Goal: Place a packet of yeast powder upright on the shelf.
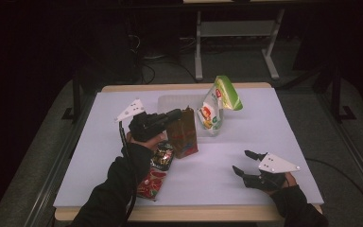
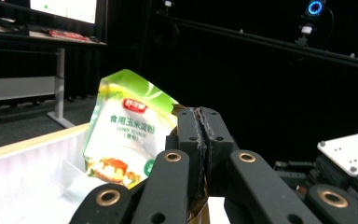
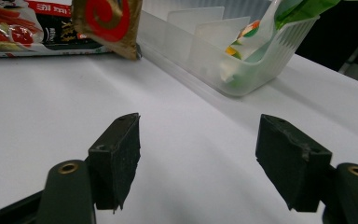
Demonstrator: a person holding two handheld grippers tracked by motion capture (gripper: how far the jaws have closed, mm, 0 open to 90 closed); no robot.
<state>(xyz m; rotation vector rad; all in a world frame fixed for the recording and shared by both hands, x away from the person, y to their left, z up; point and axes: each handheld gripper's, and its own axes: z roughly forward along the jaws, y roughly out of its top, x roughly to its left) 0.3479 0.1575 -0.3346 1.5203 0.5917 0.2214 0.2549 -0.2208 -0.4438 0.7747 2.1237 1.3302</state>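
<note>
The left gripper (image 1: 176, 113) is clamping the top edge of one brown snack pouch (image 1: 182, 137), its two black jaws pressed together on the crimped seal, as the left gripper view is showing with the brown foil edge (image 2: 186, 110) pinched between the pads. The pouch is hanging upright near the middle of the white table (image 1: 246, 132), just in front of the clear plastic bin (image 1: 170, 101); whether its lower edge is touching the tabletop I cannot tell.

Counting the packets: three in all. One is the brown pouch in the grip. One is a green-and-white corn starch bag (image 1: 217, 106), which is standing tilted inside the clear bin at its right end; the left gripper view is showing it (image 2: 128, 135) just beside the closed jaws. One is a red-and-black snack packet (image 1: 157, 170), which is lying flat on the table under the left forearm, near the front edge.

There is one bin, and the right gripper view is showing clear dividers standing inside it (image 3: 242, 51), with the green bag leaning in the end compartment.

The right gripper (image 1: 242, 163) is resting low at the front right of the table, well apart from all three packets, its two jaws standing wide with nothing between them; bare white tabletop is lying between the two pads (image 3: 116, 154) in its own view.
</note>
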